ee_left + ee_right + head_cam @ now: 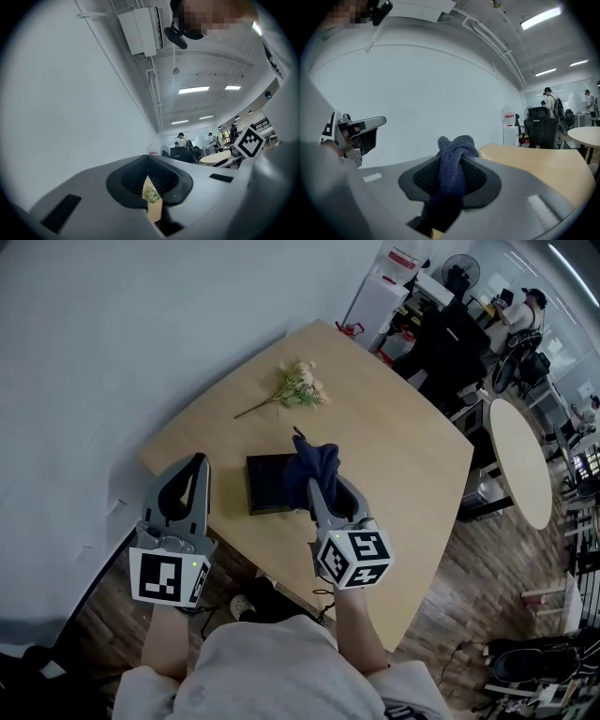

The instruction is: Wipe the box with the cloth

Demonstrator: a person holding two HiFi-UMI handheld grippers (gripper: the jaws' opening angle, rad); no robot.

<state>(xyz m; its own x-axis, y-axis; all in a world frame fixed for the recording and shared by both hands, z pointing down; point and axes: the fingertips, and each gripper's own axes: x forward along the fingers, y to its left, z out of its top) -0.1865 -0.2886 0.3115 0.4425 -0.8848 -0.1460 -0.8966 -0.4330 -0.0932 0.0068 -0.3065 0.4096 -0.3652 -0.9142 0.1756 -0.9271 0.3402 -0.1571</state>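
Observation:
A flat black box (270,484) lies on the wooden table (403,456), near its front edge. My right gripper (320,486) is shut on a dark blue cloth (315,463), which is bunched over the box's right end. In the right gripper view the cloth (453,171) sticks up from between the closed jaws of the right gripper (457,165). My left gripper (198,461) hovers left of the box, off the table's corner, jaws together and holding nothing. In its own view the left gripper (149,177) shows only a thin slit.
A small bunch of dried flowers (299,386) lies at the table's far side, also visible as flowers (151,193) through the left jaws. A white wall runs along the left. A round table (521,461), office chairs and people are off to the right.

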